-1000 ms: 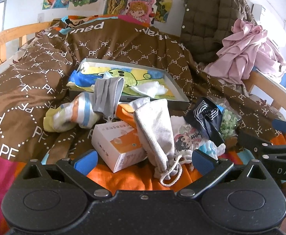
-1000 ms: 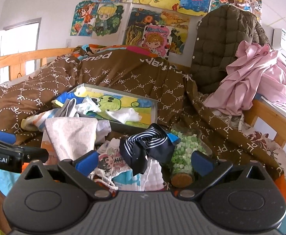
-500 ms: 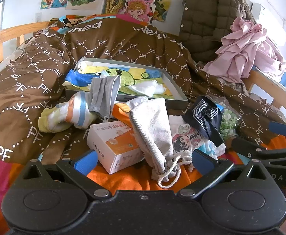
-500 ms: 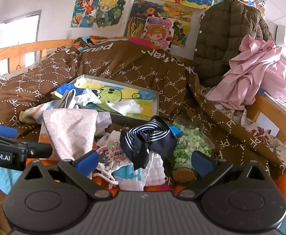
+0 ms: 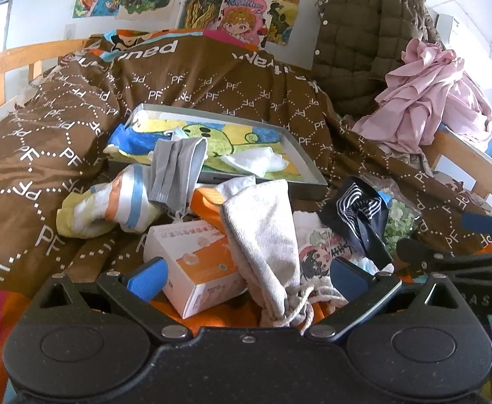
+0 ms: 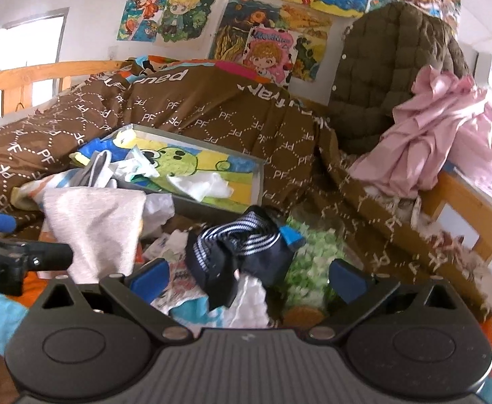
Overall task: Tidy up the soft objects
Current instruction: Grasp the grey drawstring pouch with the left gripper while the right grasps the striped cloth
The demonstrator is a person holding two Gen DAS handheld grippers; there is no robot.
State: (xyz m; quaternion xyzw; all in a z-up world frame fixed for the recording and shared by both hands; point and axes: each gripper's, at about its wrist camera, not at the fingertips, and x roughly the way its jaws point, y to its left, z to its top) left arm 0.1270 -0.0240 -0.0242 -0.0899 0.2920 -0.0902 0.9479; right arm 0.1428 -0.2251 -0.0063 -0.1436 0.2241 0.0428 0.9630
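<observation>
Meanwhile, you held your left hand-held gripper wide and empty over the grey pouch and the box on the bed, your right hand-held gripper likewise spread, holding nothing, over the striped sock, just before the tray.

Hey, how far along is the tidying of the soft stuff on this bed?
Barely started. Done: only a white cloth lies in the tray. In hand: nothing; left gripper and right gripper are open. Left: grey pouch, striped sock, navy striped cloth.
</observation>
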